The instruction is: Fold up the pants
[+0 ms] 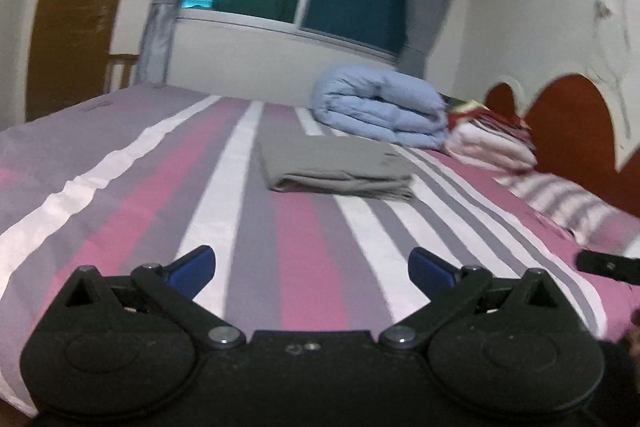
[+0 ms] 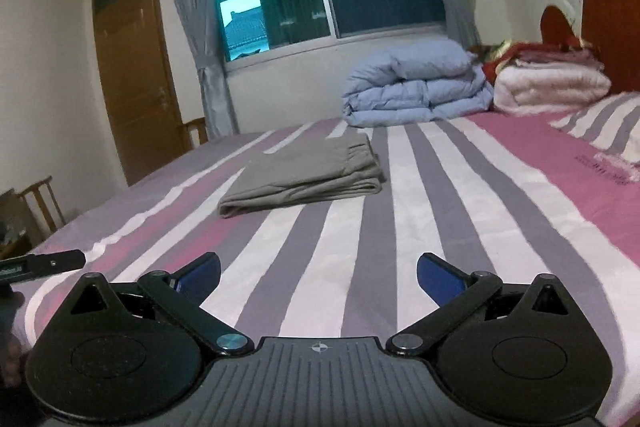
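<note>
Lying folded into a flat grey rectangle, the pants (image 1: 334, 163) rest on the striped bedsheet (image 1: 120, 195) near the middle of the bed, well apart from both tools. The left gripper (image 1: 312, 265) hovers above the sheet with its blue-tipped fingers (image 1: 192, 267) spread wide and nothing between them. The right gripper (image 2: 318, 273) hangs likewise, spread wide and empty. Beyond the pants sit a rolled blue quilt (image 2: 416, 87) and a stack of pale blankets (image 2: 550, 83) near the red headboard (image 1: 572, 123).
</note>
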{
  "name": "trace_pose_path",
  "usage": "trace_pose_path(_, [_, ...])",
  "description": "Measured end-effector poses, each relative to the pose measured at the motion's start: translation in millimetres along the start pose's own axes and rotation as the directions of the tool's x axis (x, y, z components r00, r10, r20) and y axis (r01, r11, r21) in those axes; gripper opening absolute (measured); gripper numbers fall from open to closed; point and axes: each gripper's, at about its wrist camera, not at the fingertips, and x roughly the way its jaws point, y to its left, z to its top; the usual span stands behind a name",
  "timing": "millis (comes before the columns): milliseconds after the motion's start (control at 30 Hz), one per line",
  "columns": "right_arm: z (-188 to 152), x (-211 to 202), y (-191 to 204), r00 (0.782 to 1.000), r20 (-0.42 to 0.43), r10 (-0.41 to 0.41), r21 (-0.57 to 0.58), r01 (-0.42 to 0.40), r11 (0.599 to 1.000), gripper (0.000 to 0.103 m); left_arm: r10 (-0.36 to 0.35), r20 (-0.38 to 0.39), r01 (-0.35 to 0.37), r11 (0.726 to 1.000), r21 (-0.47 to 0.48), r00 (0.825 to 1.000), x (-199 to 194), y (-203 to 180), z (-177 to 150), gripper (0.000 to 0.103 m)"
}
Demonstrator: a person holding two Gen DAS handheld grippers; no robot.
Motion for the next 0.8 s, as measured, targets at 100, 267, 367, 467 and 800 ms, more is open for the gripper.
trace_pose_path(100, [-4, -15, 14, 1.000, 0.017, 0.001, -0.029, -0.001, 1.000, 0.103, 0.009, 0.024, -0.010, 0.999, 0.044, 1.000, -17, -13, -8, 0.097])
trace_pose_path(267, [-12, -16, 35, 0.999, -0.020, 0.028, -0.122, -0.030, 0.992, 0.103, 0.028, 0.049, -0.031, 0.998, 0.052, 0.998, -37, -23, -14, 0.097])
trace_pose_path(367, [-18, -23, 39, 0.999, -0.009, 0.041, -0.109, -0.041, 0.993, 0.103, 0.007, 0.074, -0.008, 1.000, 0.007, 0.997, -47, -28, -17, 0.097])
trace_pose_path(467, [-19, -25, 43, 0.999, 0.032, 0.040, -0.126, -0.036, 0.991, 0.103, 0.016, 0.063, -0.018, 1.000, 0.021, 0.998, -37, -39, -18, 0.097])
trace_pose_path(800, [-20, -20, 40, 0.999, 0.048, 0.014, -0.113, -0.008, 0.994, 0.103, 0.009, 0.081, -0.010, 1.000, 0.014, 0.997, -34, -39, -25, 0.097])
